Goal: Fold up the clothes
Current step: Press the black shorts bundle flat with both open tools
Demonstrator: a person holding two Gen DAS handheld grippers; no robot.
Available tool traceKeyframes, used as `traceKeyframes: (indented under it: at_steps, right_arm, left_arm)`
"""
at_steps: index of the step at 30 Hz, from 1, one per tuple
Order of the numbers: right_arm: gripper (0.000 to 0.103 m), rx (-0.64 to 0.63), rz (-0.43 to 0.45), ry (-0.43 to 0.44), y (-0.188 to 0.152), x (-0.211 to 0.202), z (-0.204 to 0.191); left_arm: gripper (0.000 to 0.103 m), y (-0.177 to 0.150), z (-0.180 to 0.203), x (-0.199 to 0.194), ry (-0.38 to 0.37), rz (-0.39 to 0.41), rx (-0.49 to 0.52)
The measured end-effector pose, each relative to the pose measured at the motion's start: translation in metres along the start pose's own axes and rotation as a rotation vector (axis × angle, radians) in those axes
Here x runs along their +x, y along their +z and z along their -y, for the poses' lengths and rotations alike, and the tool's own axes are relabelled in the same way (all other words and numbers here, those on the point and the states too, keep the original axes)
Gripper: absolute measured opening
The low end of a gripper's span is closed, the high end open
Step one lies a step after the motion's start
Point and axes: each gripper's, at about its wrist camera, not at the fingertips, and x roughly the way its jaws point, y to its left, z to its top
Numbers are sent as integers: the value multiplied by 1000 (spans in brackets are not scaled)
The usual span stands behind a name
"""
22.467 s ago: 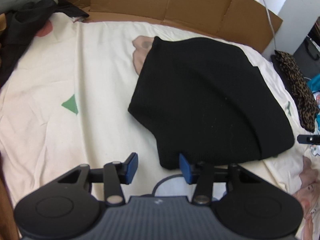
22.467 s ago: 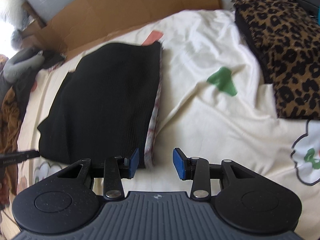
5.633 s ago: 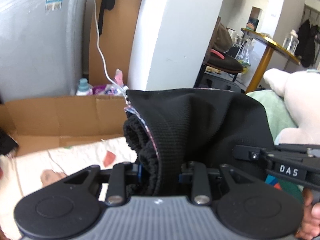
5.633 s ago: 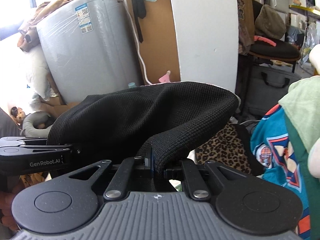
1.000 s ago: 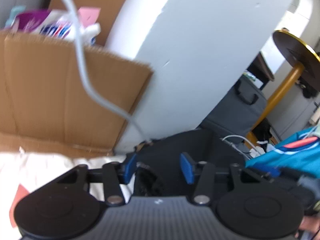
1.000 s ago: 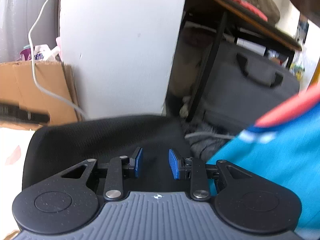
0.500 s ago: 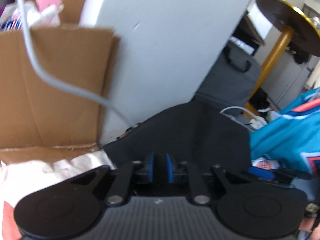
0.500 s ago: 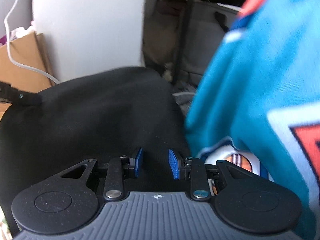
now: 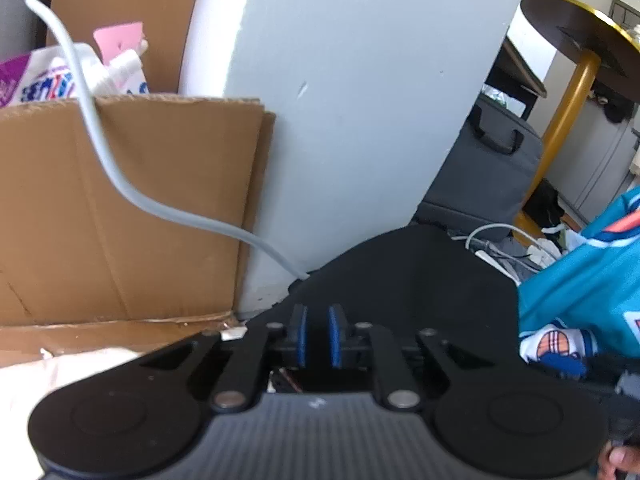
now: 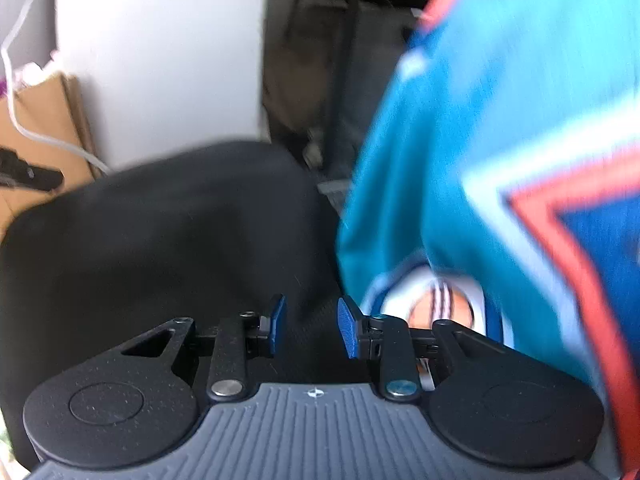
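**Black knit set down beside the teal jersey**

At the far left of the left wrist view, a purple-and-white package point(image 9: 36, 80) shows blue lettering too blurred to read, with a pink tag point(image 9: 120, 40) just beside it. Both sit behind a brown cardboard sheet point(image 9: 132, 208). A grey cable point(image 9: 120, 184) curves down across the cardboard and disappears behind the folded black garment point(image 9: 420, 276). A pale wall column point(image 9: 360, 100) rises behind the garment. Further right stand a dark grey case point(image 9: 492, 176) with a handle and a round table point(image 9: 576, 32) on a yellow leg. A strip of cream bedding point(image 9: 60, 368) shows at lower left.

The left gripper point(image 9: 318, 336) hangs over the near edge of the black garment, its blue pads drawn nearly together with a narrow gap; whether any cloth is caught between them cannot be made out. A fingertip point(image 9: 620, 458) shows at the bottom right corner.

In the right wrist view the black garment point(image 10: 160, 232) lies low and rounded, touching a teal jersey point(image 10: 480, 120) on its right. The jersey carries an orange, white and blue emblem and a small round crest, both motion-blurred, with no legible writing. The right gripper point(image 10: 311, 326) is spread apart over the black cloth, grasping nothing.
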Motion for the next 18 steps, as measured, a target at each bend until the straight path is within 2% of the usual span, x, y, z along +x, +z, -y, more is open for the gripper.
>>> traceKeyframes:
  at_steps: [4,7,14,18]
  right_arm:
    - [34,7,29,42,22,4,-8]
    - [26,13,35,57,36,15,-12]
    - [22,-10,-3,65,60,58,-28]
    - [22,-9,-47,3,65,80,-29]
  left_arm:
    - [16,-7,0,-9,12,18,-2]
    - [16,-9,1,-5,12,20,-9]
    - [19,-16,-4,14,15,6,-37]
    - [31,-16,-8,24,23,8,-32]
